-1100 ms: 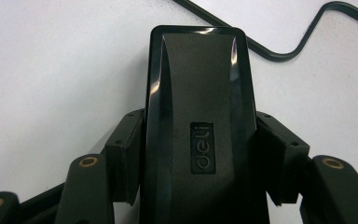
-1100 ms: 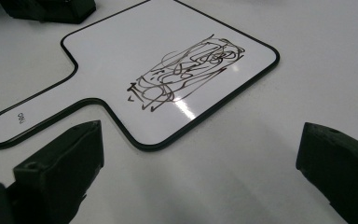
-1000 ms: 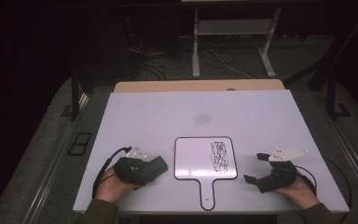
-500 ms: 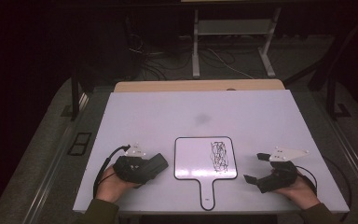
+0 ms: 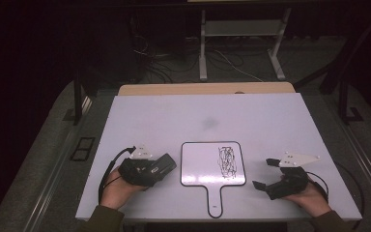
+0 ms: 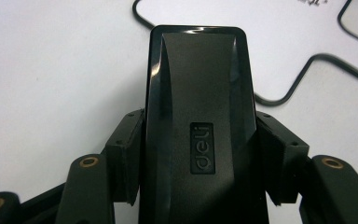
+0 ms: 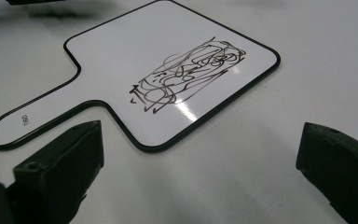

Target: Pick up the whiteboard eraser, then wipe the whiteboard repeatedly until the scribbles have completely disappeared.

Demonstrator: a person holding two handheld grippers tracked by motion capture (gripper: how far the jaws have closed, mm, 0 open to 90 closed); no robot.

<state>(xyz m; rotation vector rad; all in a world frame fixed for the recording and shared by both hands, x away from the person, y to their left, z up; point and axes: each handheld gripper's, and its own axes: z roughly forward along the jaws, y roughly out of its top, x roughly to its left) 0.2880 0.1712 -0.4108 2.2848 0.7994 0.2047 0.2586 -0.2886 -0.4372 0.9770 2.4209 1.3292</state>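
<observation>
Your black eraser (image 6: 198, 126) is a long block with a small label on top, raised a bit over the tabletop (image 5: 212, 121) near its front left. Your white board (image 5: 213, 163) lies flat at the front edge, handle toward you, with black scribbles on it.

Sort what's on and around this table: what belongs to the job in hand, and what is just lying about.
In the job:
- black eraser, clamped in the left gripper
- paddle whiteboard with black scribble
- right gripper, jaws open, empty

Lying about:
- cables on the floor behind the table
- metal stand behind the table
</observation>
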